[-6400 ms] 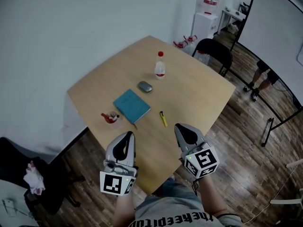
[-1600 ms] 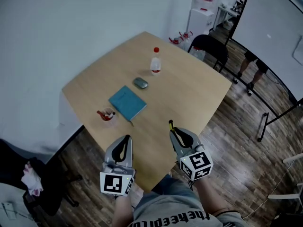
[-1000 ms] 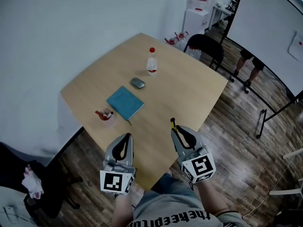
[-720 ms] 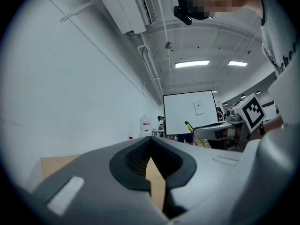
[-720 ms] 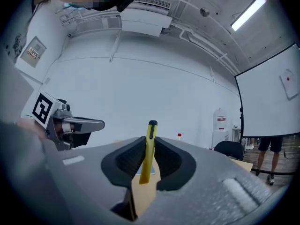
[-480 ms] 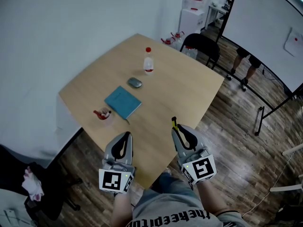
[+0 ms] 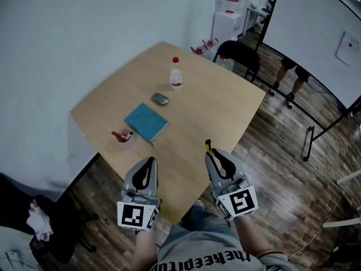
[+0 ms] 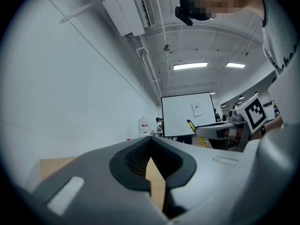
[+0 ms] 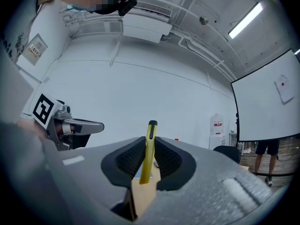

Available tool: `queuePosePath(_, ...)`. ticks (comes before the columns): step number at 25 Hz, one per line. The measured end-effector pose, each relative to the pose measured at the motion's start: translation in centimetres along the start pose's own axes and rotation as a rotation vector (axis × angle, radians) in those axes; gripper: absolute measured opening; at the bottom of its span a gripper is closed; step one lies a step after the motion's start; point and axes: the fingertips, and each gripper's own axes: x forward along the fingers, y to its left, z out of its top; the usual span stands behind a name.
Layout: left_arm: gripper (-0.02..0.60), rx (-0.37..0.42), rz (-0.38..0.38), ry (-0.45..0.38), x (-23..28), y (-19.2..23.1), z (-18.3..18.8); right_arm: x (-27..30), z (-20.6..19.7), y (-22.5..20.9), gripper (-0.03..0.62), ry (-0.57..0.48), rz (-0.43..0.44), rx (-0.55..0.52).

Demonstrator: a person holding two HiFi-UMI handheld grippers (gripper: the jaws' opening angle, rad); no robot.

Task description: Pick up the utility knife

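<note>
The yellow utility knife (image 9: 148, 153) with its black tip stands clamped between the pads of my right gripper (image 9: 149, 156), sticking out beyond the jaws. In the head view the right gripper (image 7: 216, 161) hangs above the near edge of the wooden table (image 7: 214, 106), the utility knife (image 7: 208, 147) poking forward from it. My left gripper (image 7: 145, 171) floats level beside it on the left, over the same edge. In the left gripper view the left gripper (image 8: 151, 159) has its jaws together with nothing between them, and the knife (image 8: 191, 125) shows off to the right.
On the table lie a teal notebook (image 7: 146, 122), a grey mouse (image 7: 161, 99), a red-capped bottle (image 7: 176, 73) and a small cup with red things (image 7: 123, 135). A black chair (image 7: 240, 55) stands at the far corner. A person's legs (image 7: 290, 83) are by the whiteboard stand.
Six seconds ago the knife lay on the table ahead of the right gripper; now it is clamped and lifted. Over the last second the right gripper rose slightly; the left one stayed put.
</note>
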Motion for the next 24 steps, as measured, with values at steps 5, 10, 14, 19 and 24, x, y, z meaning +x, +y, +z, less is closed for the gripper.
queuePosePath(5,-0.002,0.001,-0.001,-0.002,-0.3,-0.1,0.1,-0.3,0.0,0.1,0.060,-0.005,-0.008,0.002)
queuePosePath(10,-0.002,0.001,0.001,-0.005,-0.8,-0.2,0.3,-0.7,0.3,0.3,0.060,-0.002,-0.014,-0.006)
queuePosePath(14,-0.002,-0.002,0.003,-0.005,-1.1,0.0,0.2,-0.8,0.4,0.6,0.060,0.003,-0.019,-0.009)
queuePosePath(19,-0.001,-0.012,0.008,0.003,-1.7,0.0,0.0,-1.2,0.4,1.1,0.060,-0.002,-0.022,-0.003)
queuePosePath(24,-0.002,-0.013,0.007,0.003,-2.1,0.0,-0.1,-1.6,0.3,1.4,0.060,0.002,-0.031,-0.006)
